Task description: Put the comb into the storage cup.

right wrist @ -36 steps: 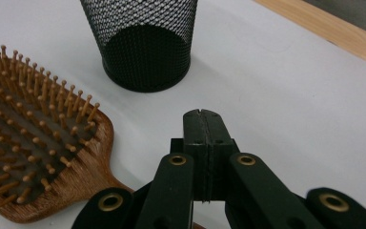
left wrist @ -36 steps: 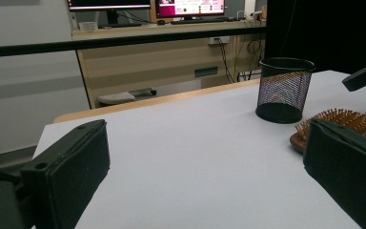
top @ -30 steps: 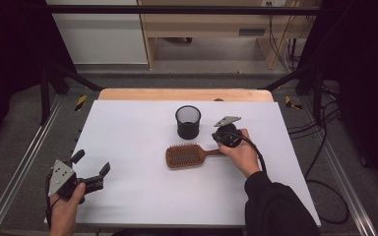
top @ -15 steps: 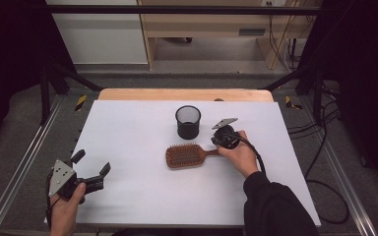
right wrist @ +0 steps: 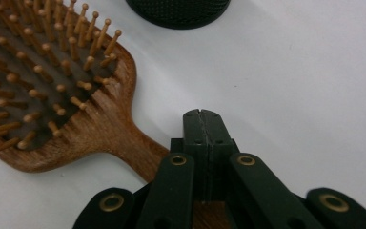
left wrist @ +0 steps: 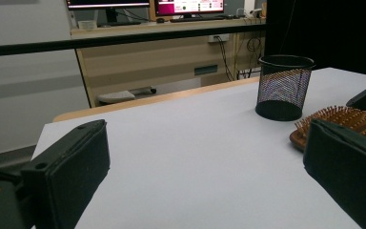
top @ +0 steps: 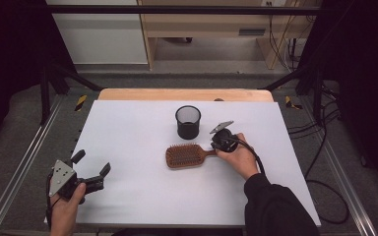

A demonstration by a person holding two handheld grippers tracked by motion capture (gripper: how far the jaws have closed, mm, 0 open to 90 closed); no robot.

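White table (top: 142,196): wooden hairbrush (top: 183,156) lying bristles-up, handle clamped under the shut right gripper (right wrist: 203,117); mesh cup (top: 188,122) just beyond. Left gripper (top: 89,170) apart, idle, well away. Advice: lift level, squeeze firmly so the head doesn't droop.

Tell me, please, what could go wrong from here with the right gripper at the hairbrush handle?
1. The right gripper has its jaws shut together above the wooden hairbrush handle rather than around it, so a lift now would probably leave the brush on the table.
2. The black mesh cup stands close beyond the brush; a swing that way could knock it over.
3. The left gripper is open and far off, so it cannot steady anything.
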